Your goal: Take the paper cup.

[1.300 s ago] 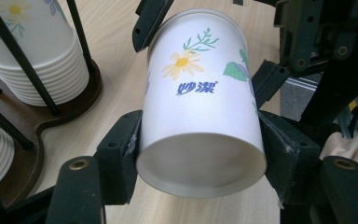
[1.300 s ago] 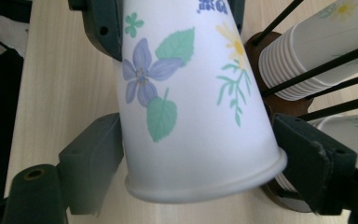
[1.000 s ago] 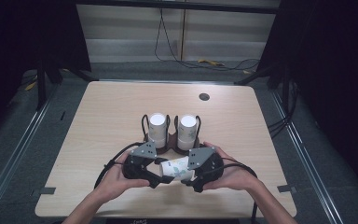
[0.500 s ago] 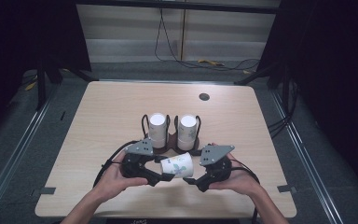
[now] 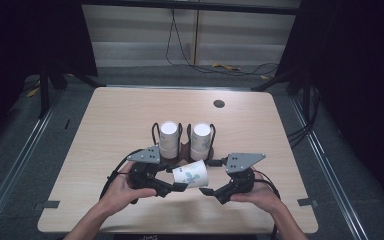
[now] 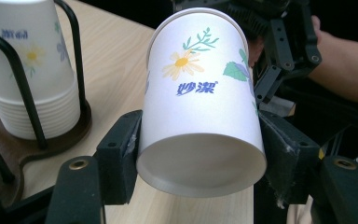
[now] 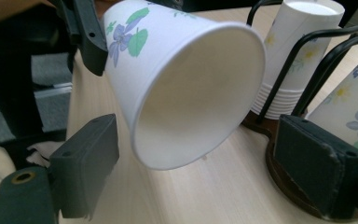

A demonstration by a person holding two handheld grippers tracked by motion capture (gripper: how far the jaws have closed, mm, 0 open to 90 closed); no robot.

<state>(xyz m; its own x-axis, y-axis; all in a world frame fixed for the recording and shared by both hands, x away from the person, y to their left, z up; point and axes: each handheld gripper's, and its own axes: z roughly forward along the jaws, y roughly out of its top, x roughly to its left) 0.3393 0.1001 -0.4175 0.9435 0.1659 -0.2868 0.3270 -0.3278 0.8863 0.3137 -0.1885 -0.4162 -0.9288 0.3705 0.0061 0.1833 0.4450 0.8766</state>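
A white paper cup [image 5: 190, 173] with flower prints lies on its side above the table's front middle. My left gripper [image 5: 179, 181] is shut on it; in the left gripper view its jaws press the cup [image 6: 200, 93] near the base, which faces the camera. My right gripper [image 5: 206, 191] stands open just right of the cup. In the right gripper view the cup's open mouth [image 7: 191, 98] faces me, and the right gripper [image 7: 196, 172] has its jaws apart below it, touching nothing.
Two stacks of upturned cups [image 5: 169, 137] [image 5: 200, 138] stand in black wire holders right behind the grippers; one stack [image 6: 28, 70] is close at my left gripper's side. A round hole [image 5: 219, 104] marks the wooden table [image 5: 105, 130] at the back.
My right gripper has drawn back to the right, away from the cup. The cup stays in the left gripper, now raised slightly with its mouth toward the right gripper.
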